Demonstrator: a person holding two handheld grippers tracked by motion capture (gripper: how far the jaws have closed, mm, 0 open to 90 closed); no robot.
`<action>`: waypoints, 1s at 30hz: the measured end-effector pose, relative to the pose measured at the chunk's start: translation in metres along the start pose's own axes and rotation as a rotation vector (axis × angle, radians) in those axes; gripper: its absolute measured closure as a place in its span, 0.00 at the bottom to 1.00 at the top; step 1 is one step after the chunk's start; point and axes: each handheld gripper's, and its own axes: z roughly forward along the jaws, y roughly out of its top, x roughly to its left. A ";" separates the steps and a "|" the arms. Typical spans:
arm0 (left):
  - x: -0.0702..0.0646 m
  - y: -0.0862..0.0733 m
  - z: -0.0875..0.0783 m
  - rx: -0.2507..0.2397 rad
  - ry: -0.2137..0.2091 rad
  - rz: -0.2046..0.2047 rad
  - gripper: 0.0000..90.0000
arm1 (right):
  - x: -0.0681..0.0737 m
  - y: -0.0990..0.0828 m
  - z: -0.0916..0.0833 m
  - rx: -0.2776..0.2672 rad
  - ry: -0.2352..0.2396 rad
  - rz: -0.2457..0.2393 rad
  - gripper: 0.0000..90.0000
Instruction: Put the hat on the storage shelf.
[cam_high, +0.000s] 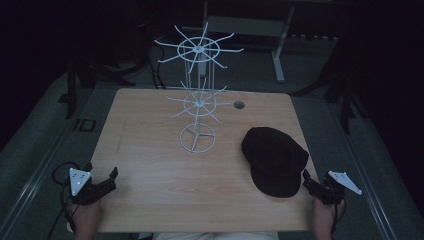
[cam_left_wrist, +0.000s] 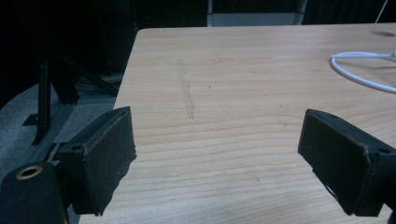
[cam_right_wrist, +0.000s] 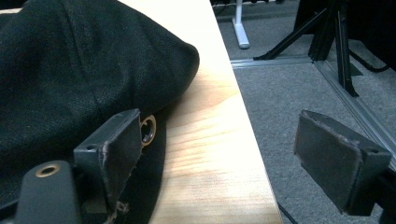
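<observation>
While the black cap (cam_high: 275, 160) lies at the worktop's (cam_high: 160, 170) four o'clock, its brim is cut off in the right gripper view. Both the left gripper (cam_left_wrist: 217, 158) at seven o'clock and the right gripper (cam_right_wrist: 233, 158) at the cap's edge are spread wide and empty. Behind the white wire rack (cam_high: 198, 95), the room is too dark to make out.

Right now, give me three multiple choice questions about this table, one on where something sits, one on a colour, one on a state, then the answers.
1. Where does the cap lie?
A. On the table's right part, near the right gripper
B. Hung on the wire rack
C. On the floor

2. What colour is the wire rack?
A. Black
B. White
C. Red

3. How do the left gripper's jaws stand?
A. Shut on the cap
B. Shut on the rack
C. Open, with nothing between them

Answers: 1 A, the high view shows it flat on the table beside that gripper. 2 B, its wires are white. 3 C, bare wood shows between the jaws.
</observation>
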 end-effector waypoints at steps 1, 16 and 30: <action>0.001 0.000 -0.001 -0.003 0.009 -0.007 0.13 | -0.001 0.000 0.000 0.001 0.004 0.006 0.17; 0.005 0.000 -0.003 -0.029 -0.006 -0.049 0.13 | -0.013 0.024 0.002 0.143 0.194 0.082 0.15; 0.004 0.000 -0.001 -0.014 -0.027 -0.037 0.13 | 0.023 0.086 0.011 0.233 0.292 -0.071 0.13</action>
